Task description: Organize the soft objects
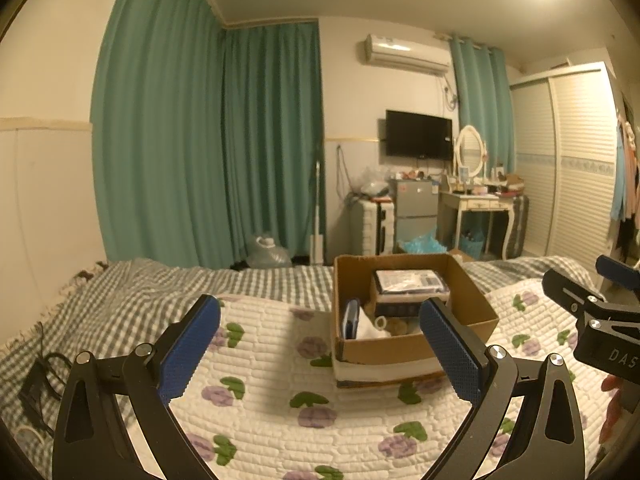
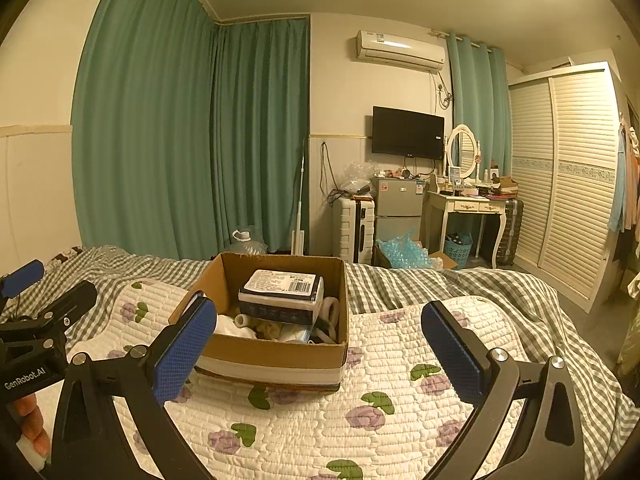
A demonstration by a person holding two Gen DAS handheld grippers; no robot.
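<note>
Looks close to finished: soft packets (image 2: pixel 280 286) and pale cloth items already piled inside cardboard box (image 2: pixel 276 354) on the floral quilt (image 2: pixel 320 432); nothing loose visible beside box. Left gripper (image 1: pixel 320 344), right gripper (image 2: pixel 320 344) both spread apart, empty, hovering just short of box

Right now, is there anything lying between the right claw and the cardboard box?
No. The right wrist view shows only bare floral quilt between the open right claw and the cardboard box.

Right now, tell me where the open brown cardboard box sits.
The open brown cardboard box sits on the floral quilted blanket on the bed, ahead of both open grippers.
</note>
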